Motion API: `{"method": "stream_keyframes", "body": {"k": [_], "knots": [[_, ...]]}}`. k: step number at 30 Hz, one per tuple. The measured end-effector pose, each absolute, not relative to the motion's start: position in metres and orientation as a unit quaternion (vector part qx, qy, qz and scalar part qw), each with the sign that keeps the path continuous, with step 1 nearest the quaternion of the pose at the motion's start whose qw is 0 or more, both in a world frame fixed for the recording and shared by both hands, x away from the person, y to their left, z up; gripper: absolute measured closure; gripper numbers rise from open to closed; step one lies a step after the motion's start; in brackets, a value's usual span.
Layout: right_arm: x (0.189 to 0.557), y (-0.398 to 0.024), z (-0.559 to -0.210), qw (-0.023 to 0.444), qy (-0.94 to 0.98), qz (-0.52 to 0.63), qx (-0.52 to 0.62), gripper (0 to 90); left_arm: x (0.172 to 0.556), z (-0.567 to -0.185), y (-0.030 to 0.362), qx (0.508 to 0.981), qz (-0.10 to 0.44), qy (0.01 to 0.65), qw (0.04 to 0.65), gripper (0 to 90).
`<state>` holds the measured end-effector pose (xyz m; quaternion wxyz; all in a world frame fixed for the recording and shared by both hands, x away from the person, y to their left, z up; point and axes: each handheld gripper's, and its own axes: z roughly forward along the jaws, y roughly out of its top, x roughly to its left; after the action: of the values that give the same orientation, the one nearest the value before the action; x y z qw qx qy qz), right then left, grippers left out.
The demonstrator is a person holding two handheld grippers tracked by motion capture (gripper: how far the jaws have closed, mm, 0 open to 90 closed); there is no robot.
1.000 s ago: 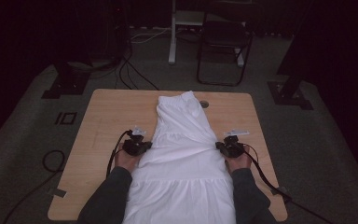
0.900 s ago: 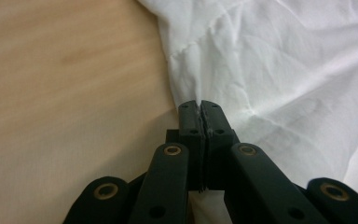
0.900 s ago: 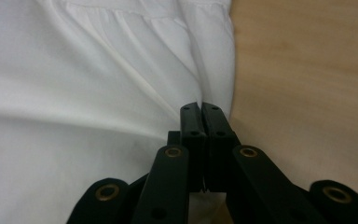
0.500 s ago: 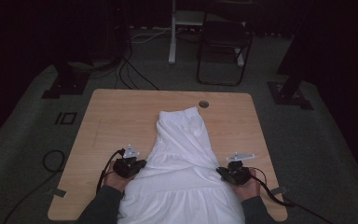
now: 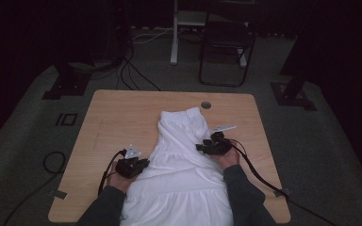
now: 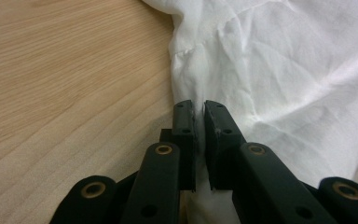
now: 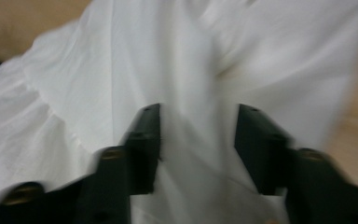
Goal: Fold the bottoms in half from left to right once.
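Thin white creased cloth garment (image 5: pixel 184 155), matt light wood-grain table (image 5: pixel 122 113), matt black plastic gripper (image 6: pixel 199 116)

Both forearms wore dark sleeves (image 5: pixel 238 188). Each black claw, left (image 6: pixel 199 116) and right (image 7: pixel 198 140), had brass-ringed pivot screws, a black trailing cable (image 5: pixel 259 172) and a grey three-cornered plate (image 5: pixel 132 151).

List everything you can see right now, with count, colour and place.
garment: one, white, lengthwise down the table's middle, near end over the near edge
table: one, light wood, centre
round hole: one, far edge of table
folding chair: one, dark, on floor beyond table
cables: several, black and white, floor behind table
left gripper: one, black, shut on garment's left edge
right gripper: one, black, fingers apart over garment, just been opening
forearms: two, dark sleeves, near edge
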<state>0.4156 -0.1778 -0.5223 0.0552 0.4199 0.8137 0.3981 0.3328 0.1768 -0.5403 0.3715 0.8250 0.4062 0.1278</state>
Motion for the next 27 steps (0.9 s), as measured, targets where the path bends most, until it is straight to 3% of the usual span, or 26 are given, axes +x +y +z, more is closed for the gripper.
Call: {"method": "stream_keyframes", "body": {"k": [1,2,3,4,7,9,12,13,17,23,27], "knots": [[0.417,-0.176,-0.524,0.048,0.819,0.396,0.414,73.7,0.333,-0.540,0.177,0.825,0.128,0.406,0.371,82.4],[0.417,-0.176,-0.524,0.048,0.819,0.396,0.414,73.7,0.333,-0.540,0.177,0.825,0.126,0.406,0.373,82.4],[0.417,-0.171,-0.517,0.103,0.832,0.368,0.403,89.0,0.333,-0.540,0.177,0.825,0.122,0.405,0.375,79.8],[0.417,-0.171,-0.517,0.103,0.832,0.368,0.403,89.0,0.333,-0.540,0.177,0.825,0.122,0.405,0.375,79.0],[0.422,-0.187,-0.480,0.181,0.790,0.405,0.423,89.4,0.333,-0.540,0.176,0.825,0.118,0.406,0.375,76.9],[0.425,-0.190,-0.476,0.189,0.785,0.408,0.427,89.2,0.333,-0.540,0.175,0.826,0.115,0.404,0.376,76.7],[0.439,-0.198,-0.486,0.178,0.784,0.392,0.447,88.9,0.333,-0.540,0.173,0.827,0.108,0.402,0.378,72.0],[0.444,-0.196,-0.507,0.167,0.795,0.367,0.453,88.6,0.336,-0.536,0.174,0.832,0.114,0.399,0.368,68.0],[0.448,-0.195,-0.536,0.138,0.797,0.351,0.472,87.7,0.351,-0.518,0.176,0.821,0.118,0.403,0.387,57.7],[0.450,-0.194,-0.538,0.131,0.791,0.355,0.481,86.4,0.390,-0.511,0.133,0.842,0.125,0.380,0.361,43.1],[0.446,-0.196,-0.540,0.131,0.786,0.364,0.482,86.2,0.403,-0.529,0.115,0.848,0.120,0.386,0.342,45.4]]}}
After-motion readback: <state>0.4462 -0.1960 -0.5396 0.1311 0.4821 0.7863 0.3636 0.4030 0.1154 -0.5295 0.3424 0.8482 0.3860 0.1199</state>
